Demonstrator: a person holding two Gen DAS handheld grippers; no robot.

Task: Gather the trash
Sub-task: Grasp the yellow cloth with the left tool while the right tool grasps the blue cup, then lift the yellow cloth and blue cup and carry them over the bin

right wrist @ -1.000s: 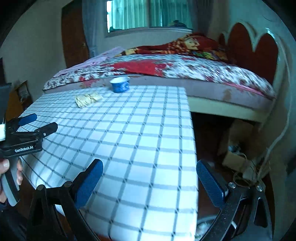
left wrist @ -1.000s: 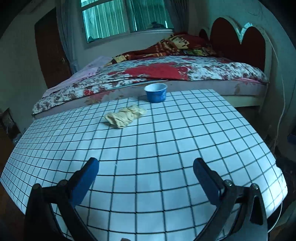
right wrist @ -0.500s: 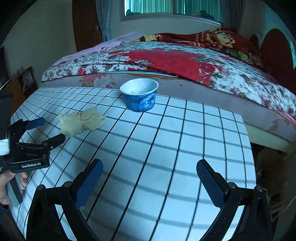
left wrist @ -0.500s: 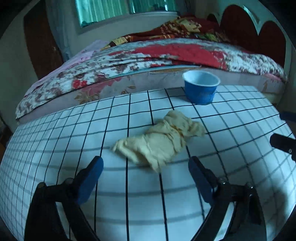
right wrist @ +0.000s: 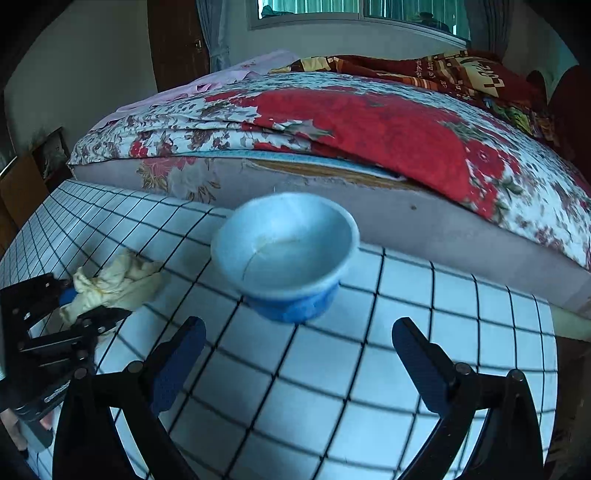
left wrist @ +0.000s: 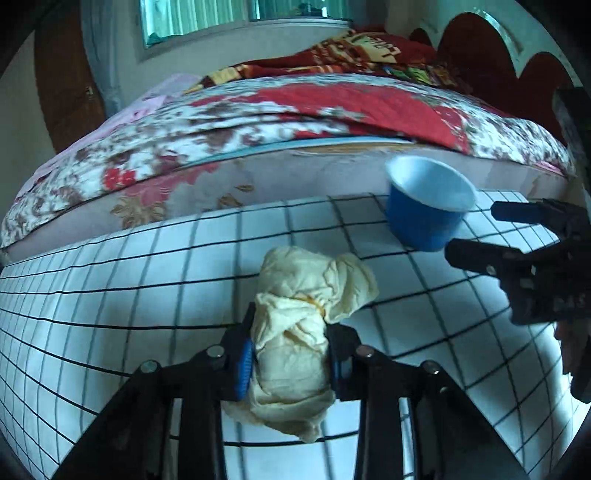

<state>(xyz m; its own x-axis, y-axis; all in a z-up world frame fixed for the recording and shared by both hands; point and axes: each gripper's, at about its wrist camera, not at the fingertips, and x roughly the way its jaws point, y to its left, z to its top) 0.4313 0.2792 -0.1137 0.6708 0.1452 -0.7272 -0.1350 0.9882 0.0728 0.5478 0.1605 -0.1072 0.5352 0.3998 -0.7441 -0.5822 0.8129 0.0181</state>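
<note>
The left tongs (left wrist: 290, 360) have just been closing and now pinch the crumpled yellowish tissue (left wrist: 295, 332) between their blue pads (left wrist: 244, 363); the wad bulges above and below the grip, its lower end resting on the checked desk (left wrist: 129, 280); the upper folds spread toward the blue paper cup (left wrist: 424, 206), which stands upright near the desk's far edge, apart from the tissue. The right tongs (right wrist: 295, 363) stand wide with nothing between them, hovering just short of the cup (right wrist: 284, 254); its white inside shows a crease and a faint stain; in the left wrist view those right tongs (left wrist: 491, 236) reach in from the right edge, held by a hand (left wrist: 576, 347), their tips just beside the cup; in the right wrist view the left tongs (right wrist: 92, 304) appear at the left edge, closed on the tissue (right wrist: 118, 282). Beyond the desk lies a bed (right wrist: 369, 140) with a red floral cover; behind it a window (left wrist: 240, 14) with greenish curtains and a dark wooden door (left wrist: 62, 81).
</note>
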